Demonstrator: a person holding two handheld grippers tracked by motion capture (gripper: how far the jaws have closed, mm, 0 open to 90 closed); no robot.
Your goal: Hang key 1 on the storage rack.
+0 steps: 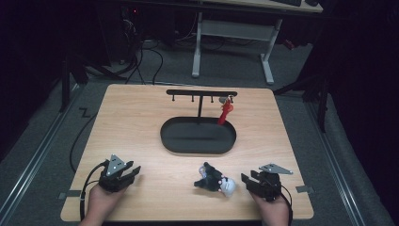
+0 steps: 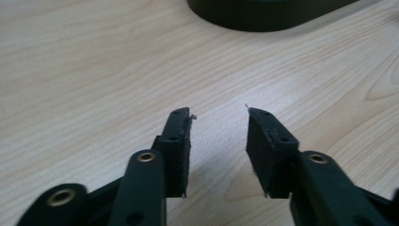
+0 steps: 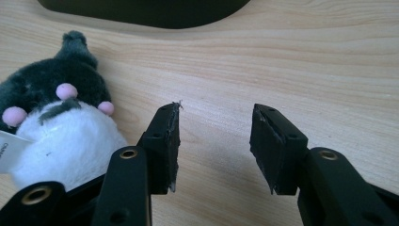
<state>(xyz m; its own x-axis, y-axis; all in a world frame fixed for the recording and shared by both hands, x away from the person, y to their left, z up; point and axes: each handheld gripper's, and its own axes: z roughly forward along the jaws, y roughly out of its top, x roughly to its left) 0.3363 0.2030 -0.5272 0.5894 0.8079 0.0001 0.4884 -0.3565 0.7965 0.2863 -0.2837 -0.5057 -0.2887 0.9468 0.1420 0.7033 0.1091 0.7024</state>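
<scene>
1. Black jaws of the right gripper (image 3: 214, 146) rise from the bottom of the right gripper view, standing apart with bare wood between them; they hold nothing.
2. Just off that gripper's left jaw, at the left edge of the same view, lies the plush toy (image 3: 56, 127): white belly toward the camera, grey head pointing to the upper left. It is beside the jaws, not between them.
3. In the high view the toy (image 1: 215, 180) sits in the lower middle of the frame, its long axis running left to right, white end toward the right gripper (image 1: 251, 181).
4. Nearer hand: the right one, close beside the toy. The left gripper (image 1: 131, 173) is well apart from it, at the lower left.
5. Left gripper (image 2: 219, 141) jaws stand apart over bare table (image 2: 94, 70), holding nothing.
6. Likely next move: the right gripper swings toward frame left to straddle the toy's white end.
7. Beyond, in the upper middle, stand the tray (image 1: 197, 141) and rack (image 1: 201, 93), with a red thing (image 1: 226, 112) hanging from it.
</scene>
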